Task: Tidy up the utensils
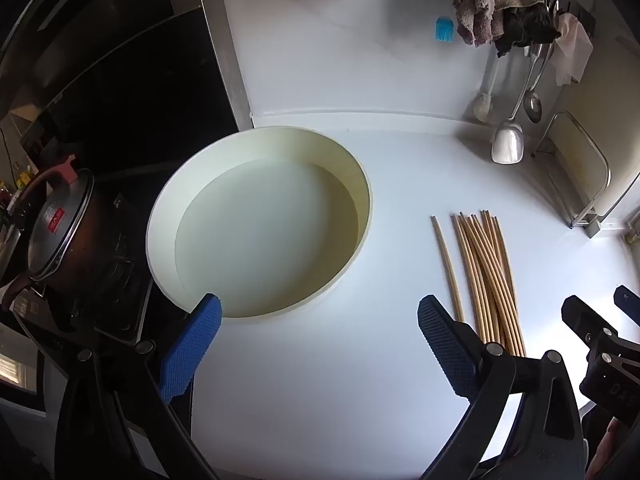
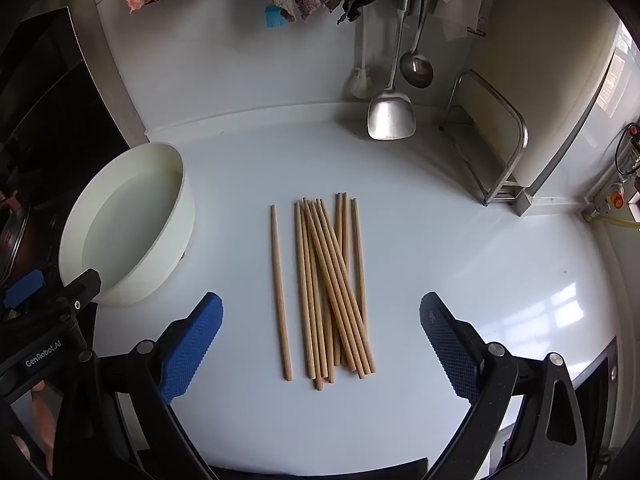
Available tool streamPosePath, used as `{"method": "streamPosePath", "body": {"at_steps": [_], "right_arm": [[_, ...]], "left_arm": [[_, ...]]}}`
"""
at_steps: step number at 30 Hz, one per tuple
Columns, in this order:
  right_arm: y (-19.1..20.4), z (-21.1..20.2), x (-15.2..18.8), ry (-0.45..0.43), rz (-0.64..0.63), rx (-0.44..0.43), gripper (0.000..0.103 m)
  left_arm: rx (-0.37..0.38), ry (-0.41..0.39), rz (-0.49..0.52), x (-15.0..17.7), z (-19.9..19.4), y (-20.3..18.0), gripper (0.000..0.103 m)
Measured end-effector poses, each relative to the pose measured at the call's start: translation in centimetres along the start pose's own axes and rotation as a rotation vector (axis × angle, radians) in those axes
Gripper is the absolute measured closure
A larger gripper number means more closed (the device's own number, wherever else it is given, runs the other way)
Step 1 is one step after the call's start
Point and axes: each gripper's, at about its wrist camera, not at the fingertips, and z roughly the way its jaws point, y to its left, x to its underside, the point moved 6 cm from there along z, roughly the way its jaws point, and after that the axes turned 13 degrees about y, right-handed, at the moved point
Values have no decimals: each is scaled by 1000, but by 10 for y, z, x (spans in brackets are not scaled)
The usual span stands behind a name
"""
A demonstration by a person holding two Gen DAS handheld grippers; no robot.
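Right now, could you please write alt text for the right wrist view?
Wooden chopsticks lie loose on a white counter, one set apart at left, between the open right tool. An empty white bowl sits left; a metal spatula hangs behind.

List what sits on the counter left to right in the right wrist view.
Round white basin → single wooden chopstick lying apart → pile of wooden chopsticks → metal rack holding a cream board.

Tan chopsticks, cream basin, white counter.
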Motion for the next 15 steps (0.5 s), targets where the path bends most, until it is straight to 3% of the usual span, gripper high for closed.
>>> {"method": "streamPosePath", "body": {"at_steps": [15], "right_arm": [[2,-3,0,0,0,-7,8]], "left_arm": [[-1,-6,0,-1,0,0,6]]}}
